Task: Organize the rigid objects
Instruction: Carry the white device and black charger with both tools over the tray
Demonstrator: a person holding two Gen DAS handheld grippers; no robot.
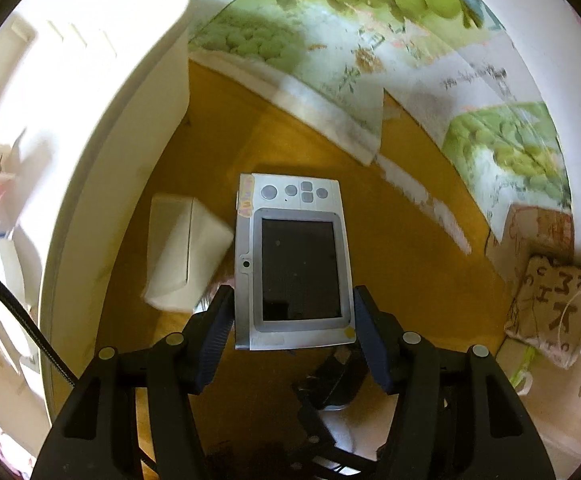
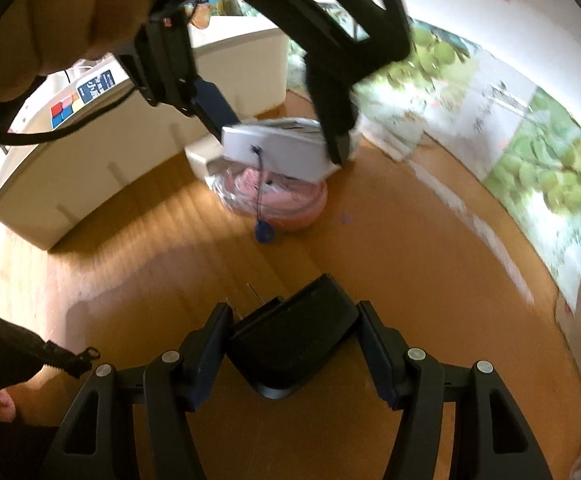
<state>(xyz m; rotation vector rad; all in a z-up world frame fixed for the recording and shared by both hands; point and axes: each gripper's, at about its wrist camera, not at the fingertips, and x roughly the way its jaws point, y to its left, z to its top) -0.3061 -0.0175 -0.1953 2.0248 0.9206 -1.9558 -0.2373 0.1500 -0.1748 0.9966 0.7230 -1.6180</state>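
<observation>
A glossy orange-brown wooden worktop (image 1: pixel 430 240) fills both views, with a large white box-like cabinet (image 1: pixel 102 128) at nine o'clock and grape-printed paper sheets (image 1: pixel 330 52) along twelve to two. In the left wrist view, the left hand-held gripper (image 1: pixel 294 312) pinches a flat silver handheld device with a dark screen (image 1: pixel 294 260) by its long edges, above the worktop at centre. In the right wrist view, the right hand-held gripper (image 2: pixel 292 328) clamps a black wedge-shaped plastic block (image 2: pixel 294 340) at six o'clock. A pink round container wrapped in clear plastic (image 2: pixel 286 200) sits at twelve.
</observation>
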